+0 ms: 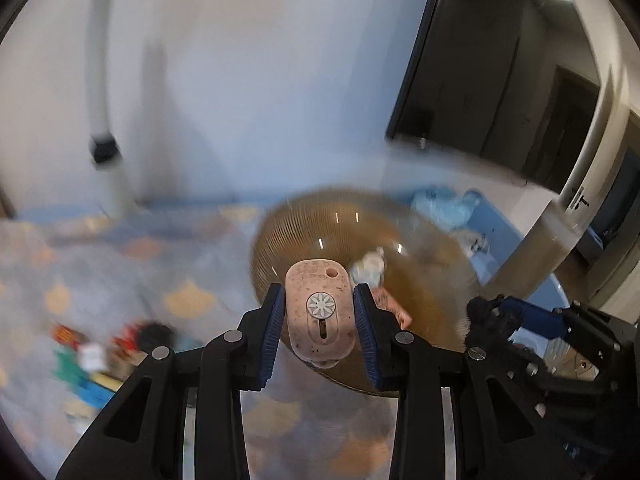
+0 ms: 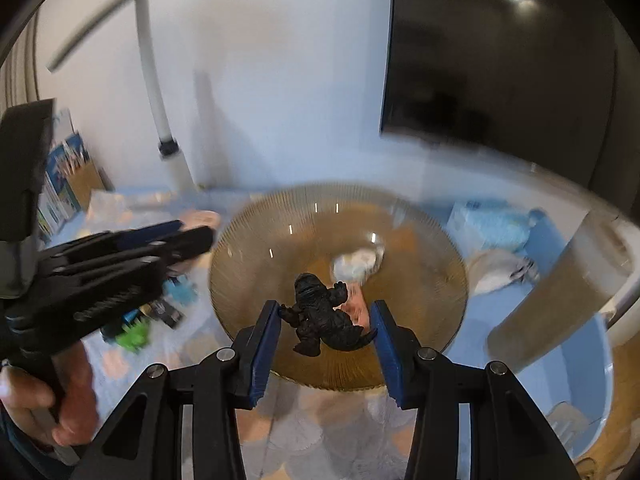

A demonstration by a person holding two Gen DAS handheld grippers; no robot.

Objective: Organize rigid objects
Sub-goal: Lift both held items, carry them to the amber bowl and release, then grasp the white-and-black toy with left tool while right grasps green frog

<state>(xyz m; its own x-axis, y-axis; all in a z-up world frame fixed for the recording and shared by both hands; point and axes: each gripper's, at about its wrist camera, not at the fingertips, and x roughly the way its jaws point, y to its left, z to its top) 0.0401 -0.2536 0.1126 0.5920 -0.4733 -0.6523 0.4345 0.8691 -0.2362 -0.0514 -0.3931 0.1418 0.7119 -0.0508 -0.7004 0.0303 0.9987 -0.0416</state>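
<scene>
My left gripper [image 1: 319, 314] is shut on a pink oval gadget [image 1: 320, 316] with a white flower dial, held above the near rim of a brown ribbed glass bowl [image 1: 304, 220]. My right gripper [image 2: 325, 320] is shut on a black dinosaur figure [image 2: 322, 318], held over the same bowl [image 2: 280, 216]. A white crumpled item [image 2: 356, 262] and a pink item [image 2: 356, 308] lie inside the bowl. The left gripper [image 2: 200, 236] shows at the left of the right wrist view; the right gripper [image 1: 496, 312] with the black figure shows at the right of the left wrist view.
Small colourful toys [image 1: 92, 352] lie on the patterned cloth left of the bowl; green and blue ones [image 2: 136, 332] show too. A blue tray [image 2: 560, 360] with tissue packs [image 2: 492, 224] sits to the right. A white wall and dark screen [image 2: 500, 60] stand behind.
</scene>
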